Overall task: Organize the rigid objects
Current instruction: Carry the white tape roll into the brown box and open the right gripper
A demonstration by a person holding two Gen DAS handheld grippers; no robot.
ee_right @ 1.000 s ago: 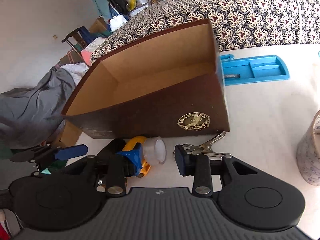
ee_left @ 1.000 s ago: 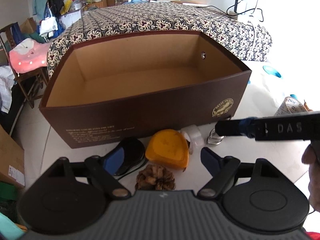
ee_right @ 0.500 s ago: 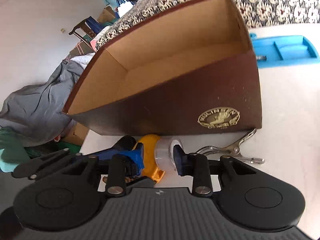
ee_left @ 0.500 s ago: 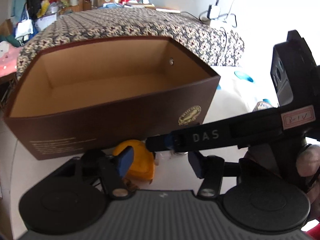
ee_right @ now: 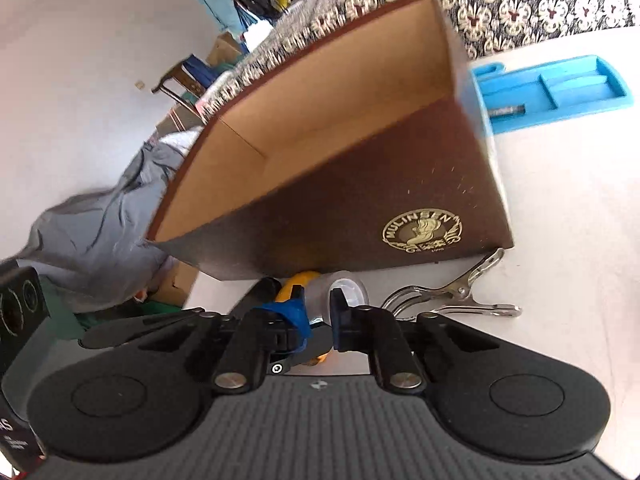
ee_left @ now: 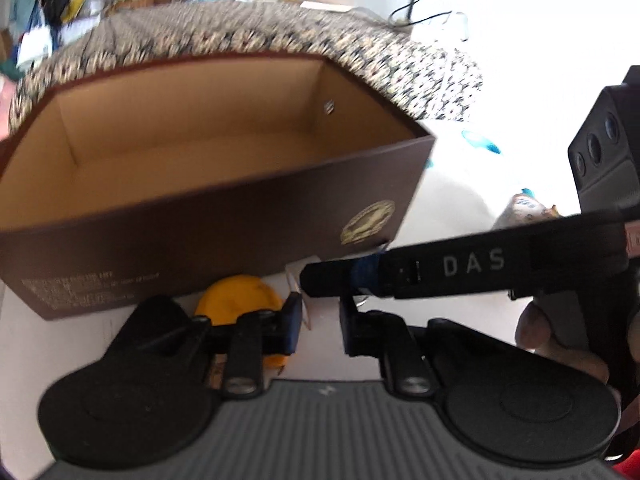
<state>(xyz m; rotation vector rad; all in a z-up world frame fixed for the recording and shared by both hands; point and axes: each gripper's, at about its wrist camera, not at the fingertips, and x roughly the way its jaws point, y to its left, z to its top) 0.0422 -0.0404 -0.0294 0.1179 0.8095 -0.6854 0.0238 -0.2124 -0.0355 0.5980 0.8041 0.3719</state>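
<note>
An open, empty brown cardboard box [ee_left: 248, 216] [ee_right: 340, 208] stands on the white table. In front of it lie a yellow tape measure [ee_left: 236, 300] [ee_right: 296, 282], a clear tape roll [ee_right: 348, 290], a black object [ee_right: 260, 292] and a metal clip [ee_right: 452, 300]. My left gripper [ee_left: 318, 320] is narrowly open above the table beside the tape measure, holding nothing. My right gripper [ee_right: 316, 312] reaches across the left wrist view [ee_left: 440, 268]; its jaws have narrowed around the tape roll, and contact is unclear.
A blue tray [ee_right: 552, 92] lies right of the box. A patterned bed [ee_left: 260, 40] stands behind it. A patterned cup [ee_left: 520, 212] stands at the right. Clothes [ee_right: 100, 232] and a chair lie off the table's left.
Both grippers have moved forward toward the objects in front of the box and narrowed their jaws. The right gripper now straddles the tape roll.
</note>
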